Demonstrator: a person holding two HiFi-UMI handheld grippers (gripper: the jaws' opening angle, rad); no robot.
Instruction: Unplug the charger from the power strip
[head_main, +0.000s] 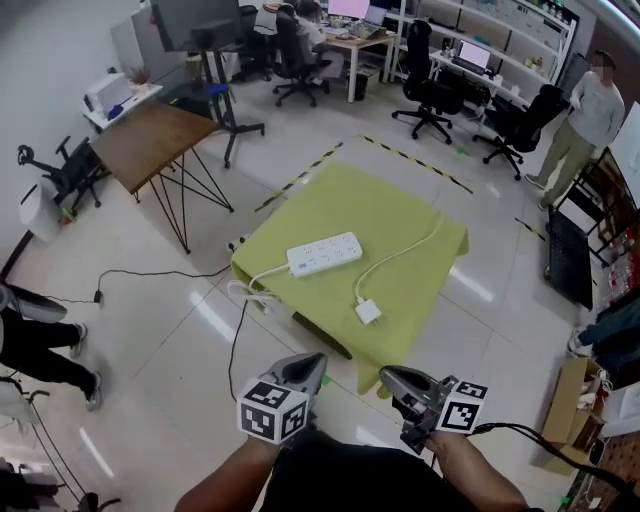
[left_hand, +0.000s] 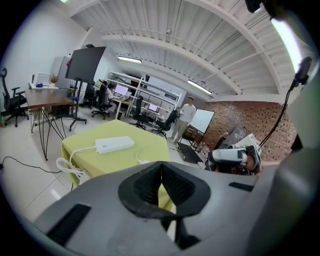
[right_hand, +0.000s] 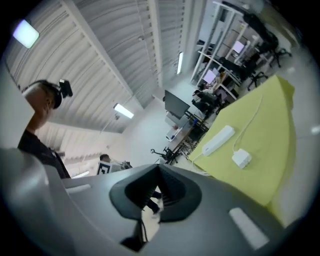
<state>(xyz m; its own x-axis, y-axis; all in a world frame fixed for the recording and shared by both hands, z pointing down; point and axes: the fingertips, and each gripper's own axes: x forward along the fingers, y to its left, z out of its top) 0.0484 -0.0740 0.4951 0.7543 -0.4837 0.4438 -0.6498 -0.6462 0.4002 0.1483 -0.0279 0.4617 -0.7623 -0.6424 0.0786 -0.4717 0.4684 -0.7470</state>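
Green-covered desk (head_main: 400, 215) stands in the middle of open floor (head_main: 180, 360), with walking room on all sides. The near corner points toward the two claws, and a strip of floor lies between them and the desk. Power strip (head_main: 324, 254) lies flat near the desk's left edge, and its cord (head_main: 250, 293) drops over that edge in loose loops. Charger (head_main: 368, 311) lies flat on the cloth near the front edge, apart from the power strip and not plugged into it. Its white lead (head_main: 405, 250) curves away toward the far right edge. Left claw (head_main: 305, 368) and right claw (head_main: 393, 380) are both low in the head view, side by side, well short of the desk and touching nothing. In the left gripper view the left claw (left_hand: 161, 167) has its jaws together with nothing between them. In the right gripper view the right claw (right_hand: 159, 172) is also closed and empty, with the charger (right_hand: 241, 158) and power strip (right_hand: 218, 140) far off on the cloth. A black cable (head_main: 150, 273) trails on the floor to the left. A wooden table (head_main: 150, 140) stands at far left, and striped tape (head_main: 410, 157) runs past the desk's far side. Office chairs (head_main: 430, 85) and a standing person (head_main: 585, 115) are at the back. The only markings are black-and-white squares on the marker cubes (head_main: 272, 410). Any print on the strip or charger is too small to read, and so are the sockets. The cloth hides the desk legs, the forearms are cut off at the bottom edge, and another person's legs (head_main: 40, 345) are cut off at left.
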